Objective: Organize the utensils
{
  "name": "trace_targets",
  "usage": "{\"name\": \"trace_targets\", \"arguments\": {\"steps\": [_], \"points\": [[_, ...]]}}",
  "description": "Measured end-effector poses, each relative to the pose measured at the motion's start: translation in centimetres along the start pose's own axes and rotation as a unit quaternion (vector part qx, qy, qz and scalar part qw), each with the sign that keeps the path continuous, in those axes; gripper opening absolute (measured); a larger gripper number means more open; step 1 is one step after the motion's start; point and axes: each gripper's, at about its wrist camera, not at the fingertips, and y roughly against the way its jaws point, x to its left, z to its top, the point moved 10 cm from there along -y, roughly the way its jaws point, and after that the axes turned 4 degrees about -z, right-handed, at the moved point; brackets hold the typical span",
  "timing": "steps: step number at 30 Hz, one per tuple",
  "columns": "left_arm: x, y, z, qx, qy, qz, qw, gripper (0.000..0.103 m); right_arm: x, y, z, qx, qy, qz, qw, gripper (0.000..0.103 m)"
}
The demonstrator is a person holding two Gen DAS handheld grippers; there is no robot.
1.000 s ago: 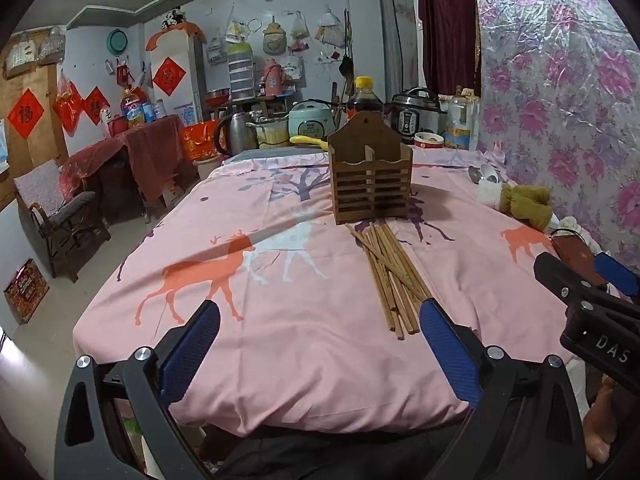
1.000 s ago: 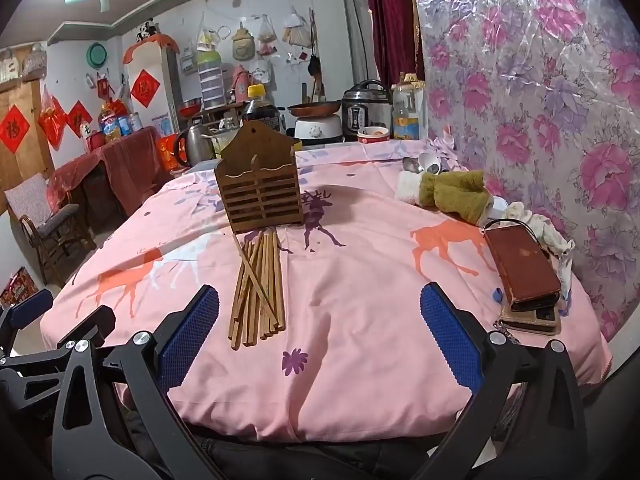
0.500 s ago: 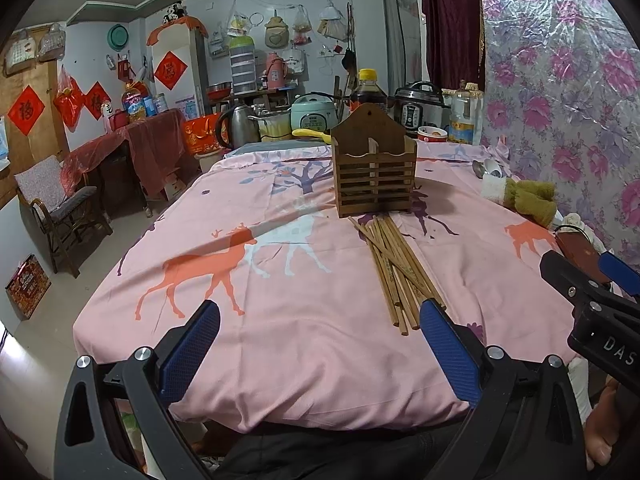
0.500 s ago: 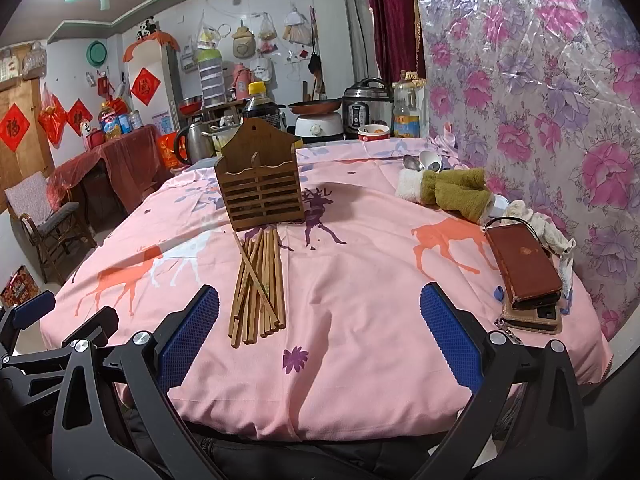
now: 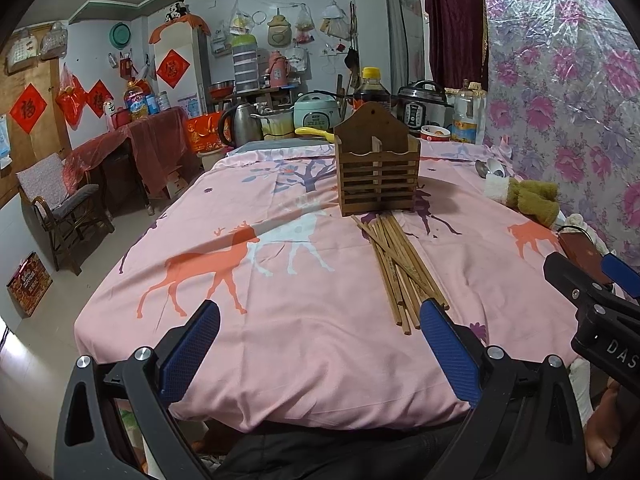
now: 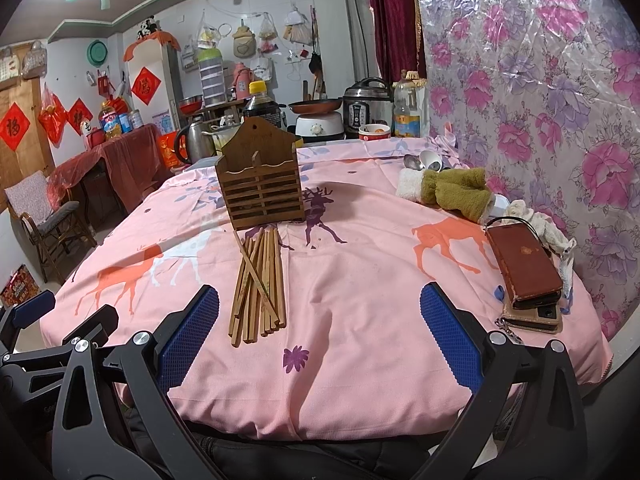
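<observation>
Both grippers spread wide, empty: left gripper [image 5: 319, 338], right gripper [image 6: 319, 326]. Chopsticks [image 6: 259, 280] piled mid-frame, probably touching the wooden holder [image 6: 260, 184] above. Pinch one stick near its end; crossed ones will drag.

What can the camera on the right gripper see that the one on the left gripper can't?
Only the right wrist view shows the whole brown wallet lying on a phone, plus a frying pan on the far counter. Only the left wrist view shows a pale green rice cooker and a yellow ladle handle behind the holder. Both show the pile of chopsticks on the pink tablecloth, the empty-looking wooden holder behind them, and the olive towel. Both grippers are open.
</observation>
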Motion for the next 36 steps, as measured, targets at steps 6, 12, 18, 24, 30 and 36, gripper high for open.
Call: {"name": "trace_targets", "arguments": {"steps": [6,12,18,24,30,36], "points": [[0.1,0.0,-0.1,0.001,0.0,0.0,1.0,0.098,-0.1,0.2,0.5,0.001,0.0,0.0,1.0,0.097],[0.2,-0.1,-0.1,0.001,0.001,0.0,1.0,0.098,-0.1,-0.2,0.1,0.0,-0.003,-0.001,1.0,0.097],[0.6,-0.4,-0.2,0.006,0.008,0.002,0.9999,0.098,0.0,-0.1,0.2,0.001,-0.003,0.0,1.0,0.097],[0.4,-0.4,-0.2,0.01,0.007,0.002,0.9999,0.098,-0.1,-0.2,-0.3,0.003,-0.002,0.0,1.0,0.097],[0.4,-0.4,-0.2,0.01,0.008,0.002,0.9999,0.098,0.0,-0.5,-0.3,0.005,-0.002,0.0,1.0,0.097],[0.3,-0.6,-0.6,0.016,0.01,0.001,0.9998,0.098,-0.1,-0.6,-0.3,0.005,-0.004,0.001,1.0,0.097]]}}
